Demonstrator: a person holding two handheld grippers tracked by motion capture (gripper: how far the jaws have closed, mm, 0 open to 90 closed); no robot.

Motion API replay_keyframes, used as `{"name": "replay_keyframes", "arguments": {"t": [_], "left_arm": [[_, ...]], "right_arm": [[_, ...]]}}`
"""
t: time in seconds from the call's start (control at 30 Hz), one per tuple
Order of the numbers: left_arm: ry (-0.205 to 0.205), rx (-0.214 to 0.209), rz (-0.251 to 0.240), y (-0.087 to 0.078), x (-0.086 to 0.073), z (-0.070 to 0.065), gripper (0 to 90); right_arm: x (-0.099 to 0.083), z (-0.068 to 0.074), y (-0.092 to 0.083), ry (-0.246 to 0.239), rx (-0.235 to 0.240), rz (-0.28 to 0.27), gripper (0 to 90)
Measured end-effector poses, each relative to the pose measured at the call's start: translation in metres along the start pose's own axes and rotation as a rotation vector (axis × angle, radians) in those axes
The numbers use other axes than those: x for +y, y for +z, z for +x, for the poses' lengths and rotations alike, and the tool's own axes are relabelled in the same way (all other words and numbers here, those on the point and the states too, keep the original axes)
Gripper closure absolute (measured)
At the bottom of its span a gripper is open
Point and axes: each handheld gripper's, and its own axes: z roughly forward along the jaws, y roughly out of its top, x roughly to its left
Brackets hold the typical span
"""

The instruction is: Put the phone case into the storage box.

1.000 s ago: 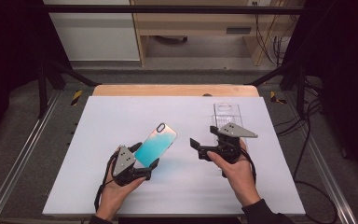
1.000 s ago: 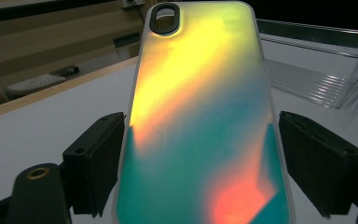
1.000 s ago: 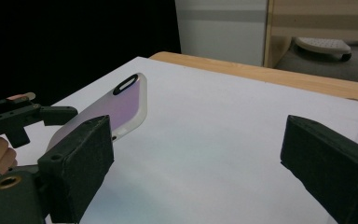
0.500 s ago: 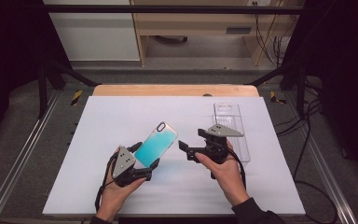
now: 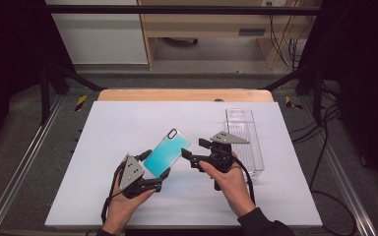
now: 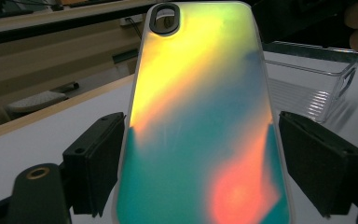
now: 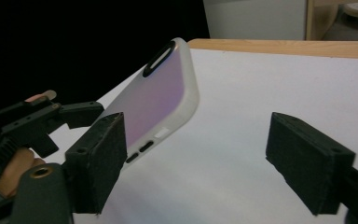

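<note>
A phone case [image 5: 166, 150] with a shimmering teal back and a camera cut-out is tilted up off the white table top [image 5: 128, 118]. My left gripper [image 5: 155, 164] is shut on its lower half, one pad on each long edge [image 6: 200, 163]. In the left gripper view the case [image 6: 200, 93] glows yellow, teal and orange. My right gripper [image 5: 193, 150] hovers just right of the case, open, and its jaws have just been closing. In the right gripper view [image 7: 198, 158] the case [image 7: 163, 93] hangs by the left jaw, with neither pad touching it.
A clear plastic box [image 5: 243, 128] lies on the table behind my right hand, and its ribbed floor also shows in the left gripper view [image 6: 307, 84]. A wooden strip [image 5: 182, 95] runs along the table's far edge. Dark frame bars and cables surround the table.
My right gripper has moved left, away from the clear box and up close to the phone case, and its jaws have narrowed. The left gripper and the case have stayed put.
</note>
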Motion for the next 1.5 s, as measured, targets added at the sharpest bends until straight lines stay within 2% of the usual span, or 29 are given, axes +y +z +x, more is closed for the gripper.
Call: {"name": "replay_keyframes", "arguments": {"t": [0.23,0.43,0.7,0.9,1.1,1.23,1.33,1.5], "left_arm": [[0.017,-0.004,0.000,0.001,0.000,-0.004,16.5],[0.023,-0.015,-0.004,0.003,0.000,-0.006,16.5],[0.015,-0.028,-0.002,0.005,-0.004,-0.006,16.5],[0.005,-0.040,0.017,0.010,-0.010,-0.005,16.4],[0.006,-0.037,0.042,0.015,-0.014,-0.005,16.4],[0.011,-0.034,0.044,0.016,-0.014,-0.005,16.4],[-0.001,-0.037,0.034,0.017,-0.014,-0.005,16.3],[-0.025,-0.035,0.019,0.018,-0.017,-0.006,14.3]], "right_arm": [[0.000,0.005,0.006,0.033,0.058,-0.001,33.9],[0.000,0.003,0.007,0.073,0.101,-0.005,45.0],[0.001,-0.001,0.006,0.116,0.119,-0.014,61.2],[0.000,-0.005,0.004,0.171,0.154,-0.028,70.4],[0.000,-0.001,0.004,0.198,0.208,-0.046,79.8],[0.001,0.005,0.003,0.169,0.208,-0.047,80.9],[0.002,0.009,0.002,0.147,0.198,-0.051,80.9],[0.009,0.015,0.001,0.075,0.161,-0.046,81.0]]}}
